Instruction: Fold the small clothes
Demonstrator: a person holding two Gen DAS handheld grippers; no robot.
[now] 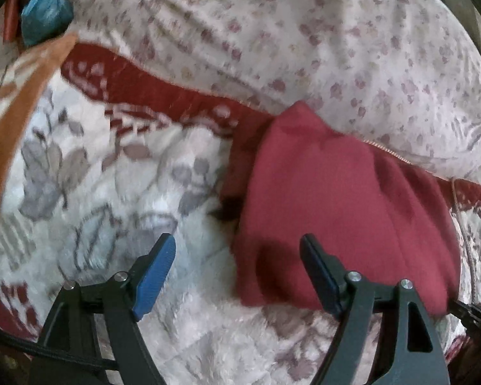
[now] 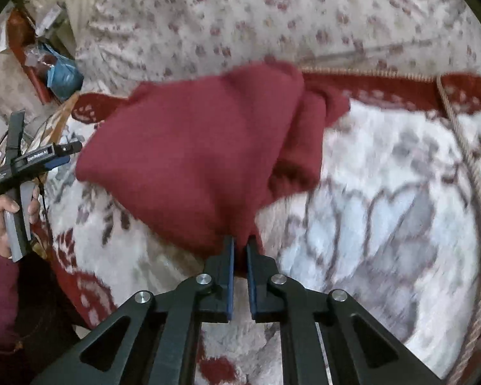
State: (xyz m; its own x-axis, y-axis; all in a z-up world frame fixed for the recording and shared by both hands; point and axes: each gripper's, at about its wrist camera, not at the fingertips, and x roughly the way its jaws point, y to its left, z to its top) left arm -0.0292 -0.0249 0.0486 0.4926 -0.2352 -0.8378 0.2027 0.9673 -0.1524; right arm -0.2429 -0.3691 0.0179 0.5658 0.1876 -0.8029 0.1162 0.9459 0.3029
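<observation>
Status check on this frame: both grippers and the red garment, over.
Right gripper shut on red garment's near edge. Left gripper open, empty, over the garment's edge. Garment lies on patterned blanket. Nothing in the way.

A fluffy white blanket [image 1: 163,314] with grey leaves and a red border covers the bed, a floral quilt [image 1: 304,32] bunched behind; a blue bag [image 1: 45,12] lies beyond.

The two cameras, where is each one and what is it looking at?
Left wrist: sits on the left gripper, looks down at the red garment on the blanket; its open fingers show.
Right wrist: sits on the right gripper, shut on the garment's edge; a hand holding the other gripper shows.
Shared: garment, blanket, flowery pillow.
</observation>
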